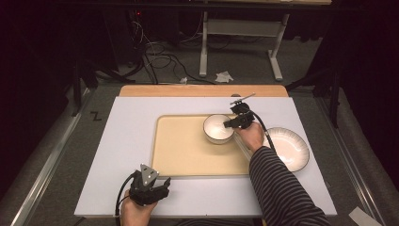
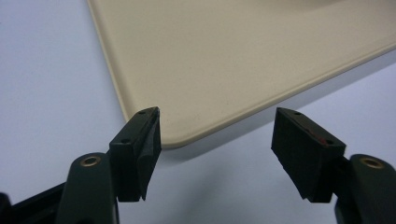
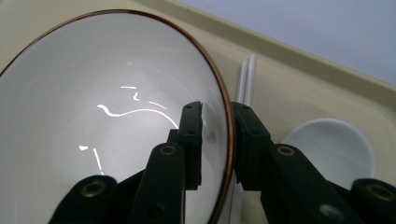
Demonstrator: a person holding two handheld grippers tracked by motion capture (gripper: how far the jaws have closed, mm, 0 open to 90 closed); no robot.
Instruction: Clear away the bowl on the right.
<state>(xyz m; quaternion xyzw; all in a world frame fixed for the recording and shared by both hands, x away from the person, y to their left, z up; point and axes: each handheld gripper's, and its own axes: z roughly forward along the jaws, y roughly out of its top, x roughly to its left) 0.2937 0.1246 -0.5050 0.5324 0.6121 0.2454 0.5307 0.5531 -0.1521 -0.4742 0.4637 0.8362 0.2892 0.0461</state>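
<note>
White bowl (image 3: 93, 121), thin brown rim, glossy inside.

Bowl (image 3: 107, 121) cropped at left and bottom edges; small white dish (image 3: 334, 140) partly hidden.

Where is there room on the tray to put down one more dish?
The tray is bare across its left half and front, from the bowl to the corner near the left gripper. It is crowded on the right, where the right gripper has its jaws astride the bowl's rim, beside chopsticks and a small white dish.
</note>
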